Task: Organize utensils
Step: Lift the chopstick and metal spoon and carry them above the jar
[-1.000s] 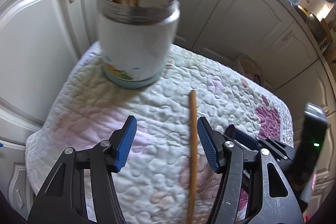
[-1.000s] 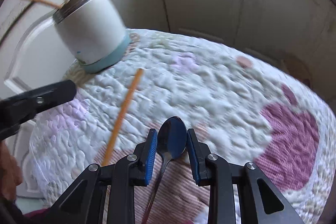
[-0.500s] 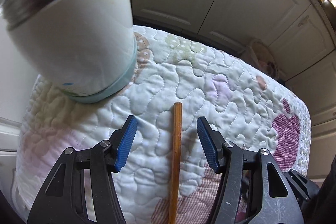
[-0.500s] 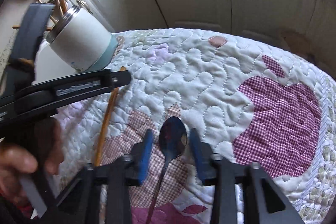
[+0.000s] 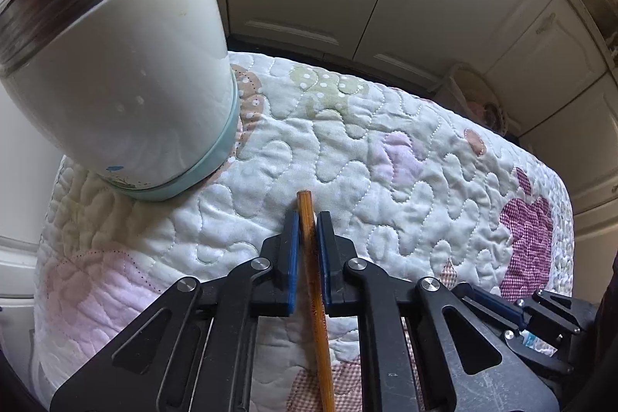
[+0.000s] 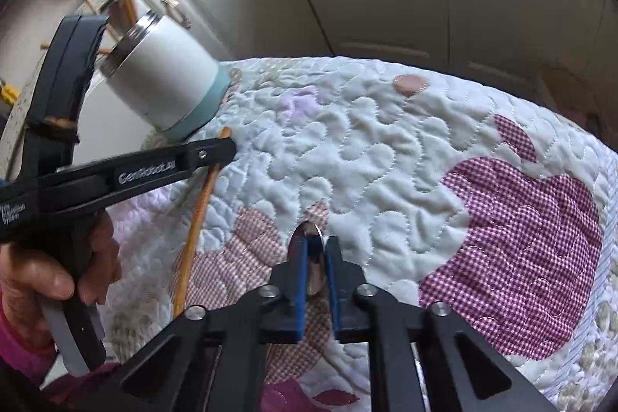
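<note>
The left tool [image 5: 308,250] is clamped on a wooden chopstick [image 5: 314,296] and the right tool [image 6: 316,269] on a spoon [image 6: 313,257], both lying on the quilted surface [image 6: 386,161]. This looks like the pickup step. Next, each needs lifting into the white container [image 5: 127,83] nearby.

Quilt [image 5: 386,157]: white, wavy stitching, purple-red gingham patches, pale pink and green spotted patches. Cup [image 5: 127,76]: white body, light blue base band, silver rim. Chopstick [image 5: 314,292]: orange-brown. Claw pads [image 5: 290,257]: blue on black frames.

Left claw [image 5: 308,219] and right claw [image 6: 316,244] both clamped.
</note>
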Motion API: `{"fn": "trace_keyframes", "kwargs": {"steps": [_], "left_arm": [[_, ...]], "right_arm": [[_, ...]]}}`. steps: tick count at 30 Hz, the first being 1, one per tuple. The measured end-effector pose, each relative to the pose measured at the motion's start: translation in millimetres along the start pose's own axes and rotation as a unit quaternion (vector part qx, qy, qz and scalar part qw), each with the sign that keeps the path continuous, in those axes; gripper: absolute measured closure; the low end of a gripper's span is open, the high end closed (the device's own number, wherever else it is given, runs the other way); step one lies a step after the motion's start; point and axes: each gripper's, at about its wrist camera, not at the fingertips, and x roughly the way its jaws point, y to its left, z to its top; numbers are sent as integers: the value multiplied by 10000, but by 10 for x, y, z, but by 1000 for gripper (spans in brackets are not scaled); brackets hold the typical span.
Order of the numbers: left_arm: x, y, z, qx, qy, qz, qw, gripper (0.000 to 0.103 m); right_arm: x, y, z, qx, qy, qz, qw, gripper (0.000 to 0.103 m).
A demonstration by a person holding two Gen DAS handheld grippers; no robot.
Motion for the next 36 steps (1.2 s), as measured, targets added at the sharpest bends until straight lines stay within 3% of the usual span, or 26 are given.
{"fn": "trace_keyframes", "kwargs": {"steps": [7, 17, 26, 31, 36], "left_arm": [[-202, 108, -89, -142, 2, -476, 9988, 97], [-1123, 292, -138, -24, -739, -971, 9925, 97], [-1878, 563, -69, -101, -1407, -1075, 9842, 97], [-2389, 774, 201, -244, -2040, -969, 9739, 97], [-2714, 898, 554, -406, -2684, -624, 9604, 97]], "right_arm": [[-322, -29, -72, 258, -306, 7, 9992, 101], [-1120, 411, -8, -112, -1135, -20, 9935, 101], [-1519, 862, 366, -584, -1626, -170, 9848, 101], [-1752, 1145, 668, -781, -1949, -192, 9775, 101], [-1861, 1457, 989, -991, -2232, -347, 9691, 101]]}}
